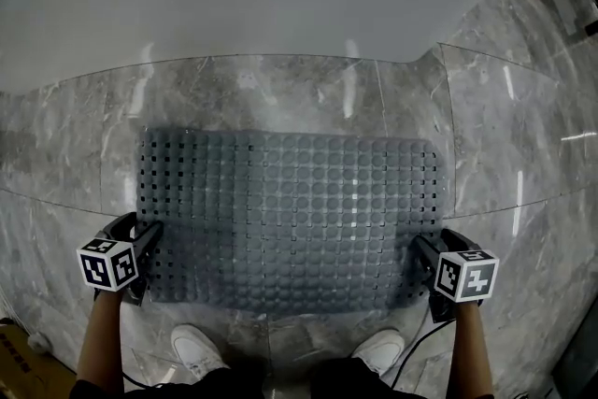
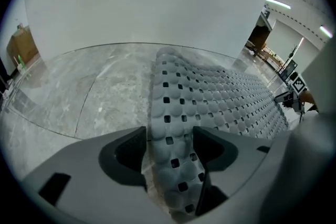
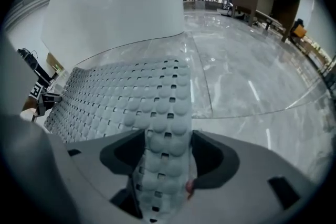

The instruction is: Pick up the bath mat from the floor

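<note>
Wide open, left gripper and right gripper straddling near corners of the perforated bath mat at 8 and 4 o'clock, not pinching. Lying on marble floor, likely staged for an even two-ended lift.

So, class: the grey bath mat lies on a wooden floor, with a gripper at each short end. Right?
No: the head view shows the floor is grey marble-like tile, not wood. The bath mat does lie on it, with the left gripper and right gripper at its short ends.
</note>
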A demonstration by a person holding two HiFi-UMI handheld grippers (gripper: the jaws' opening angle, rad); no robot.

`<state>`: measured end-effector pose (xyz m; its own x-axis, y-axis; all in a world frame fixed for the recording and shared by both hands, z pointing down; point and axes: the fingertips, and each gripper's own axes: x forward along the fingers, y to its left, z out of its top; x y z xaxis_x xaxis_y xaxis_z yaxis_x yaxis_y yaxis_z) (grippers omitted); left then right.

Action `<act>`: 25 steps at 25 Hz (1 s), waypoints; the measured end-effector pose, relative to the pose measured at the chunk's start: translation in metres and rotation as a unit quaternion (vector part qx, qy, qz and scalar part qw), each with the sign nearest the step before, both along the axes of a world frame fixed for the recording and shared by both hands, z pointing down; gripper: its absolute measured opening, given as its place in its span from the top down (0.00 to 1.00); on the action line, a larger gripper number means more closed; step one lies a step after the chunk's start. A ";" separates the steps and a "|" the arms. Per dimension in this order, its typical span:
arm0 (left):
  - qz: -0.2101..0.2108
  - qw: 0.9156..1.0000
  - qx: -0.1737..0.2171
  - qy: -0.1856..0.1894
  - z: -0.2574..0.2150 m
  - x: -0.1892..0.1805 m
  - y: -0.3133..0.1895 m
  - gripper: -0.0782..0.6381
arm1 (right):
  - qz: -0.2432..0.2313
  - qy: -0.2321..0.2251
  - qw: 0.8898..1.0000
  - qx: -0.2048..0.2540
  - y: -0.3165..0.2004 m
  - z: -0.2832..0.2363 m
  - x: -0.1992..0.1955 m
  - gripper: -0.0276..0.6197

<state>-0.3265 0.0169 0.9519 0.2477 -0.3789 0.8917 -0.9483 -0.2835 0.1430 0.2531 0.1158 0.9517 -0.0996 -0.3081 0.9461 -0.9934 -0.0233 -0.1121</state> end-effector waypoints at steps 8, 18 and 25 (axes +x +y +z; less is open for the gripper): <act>0.002 1.000 0.007 -0.003 -0.001 0.004 0.000 0.58 | 0.003 0.016 1.000 0.001 -0.001 -0.001 0.001 0.56; 0.023 0.999 0.018 0.025 -0.009 0.019 0.002 0.75 | -0.021 0.015 1.000 0.012 -0.002 -0.004 -0.018 0.77; 0.049 0.996 0.048 0.057 -0.028 0.033 0.004 0.81 | -0.058 0.022 0.997 0.040 -0.003 -0.026 -0.025 0.83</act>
<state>-0.2936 0.0211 0.9243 0.3855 -0.4292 0.8168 -0.8943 -0.3917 0.2163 0.2281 0.1132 0.9257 -0.0971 -0.3722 0.9231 -0.9930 0.0993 -0.0644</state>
